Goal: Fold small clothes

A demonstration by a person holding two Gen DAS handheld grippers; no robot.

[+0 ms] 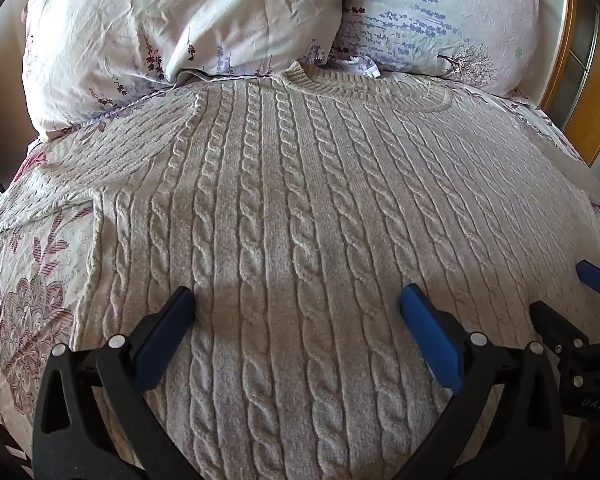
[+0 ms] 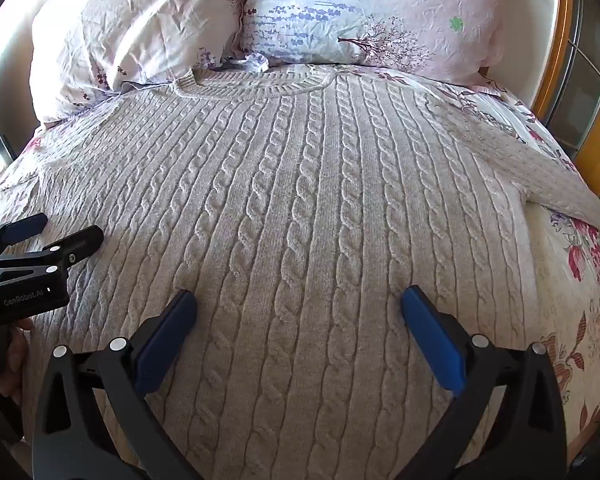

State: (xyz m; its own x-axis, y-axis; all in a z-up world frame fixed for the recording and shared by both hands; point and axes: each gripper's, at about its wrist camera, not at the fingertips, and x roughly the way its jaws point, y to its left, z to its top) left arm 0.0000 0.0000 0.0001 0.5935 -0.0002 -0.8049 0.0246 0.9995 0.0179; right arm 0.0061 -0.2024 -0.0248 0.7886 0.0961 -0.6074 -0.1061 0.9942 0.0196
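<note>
Cream cable-knit sweater (image 1: 284,216) lies flat and spread out on bed, collar toward pillows, hem nearest the cameras. Left gripper (image 1: 296,300), black frame with blue pads, jaws wide, nothing between them, over lower body of sweater; whether the pads touch the knit, cannot tell. Right gripper (image 2: 298,300), same build, jaws wide too, holding nothing, also over lower sweater body. Both sit side by side: in left wrist view the right gripper's tips show at the right edge, blue pad and black finger apart; in right wrist view the left gripper shows at the left edge, fingers apart, "GenRobot.AI" printed on its body. Bit of a hand (image 2: 14,356) holding it, at the far left edge.

Outward: ribbed round collar (image 2: 256,86) at far end, just beside the pillows. One sleeve (image 2: 548,176) runs out diagonally to the right, the other to the left over the bedspread. Floral bedspread (image 2: 572,304), pink and purple flowers on pale ground, shows on both sides of the sweater. Two wrinkled pale pink pillows with lavender print: left pillow (image 1: 172,28), right pillow (image 1: 440,16), touching each other. Orange wooden frame with glass panes (image 2: 580,92) at far right.
</note>
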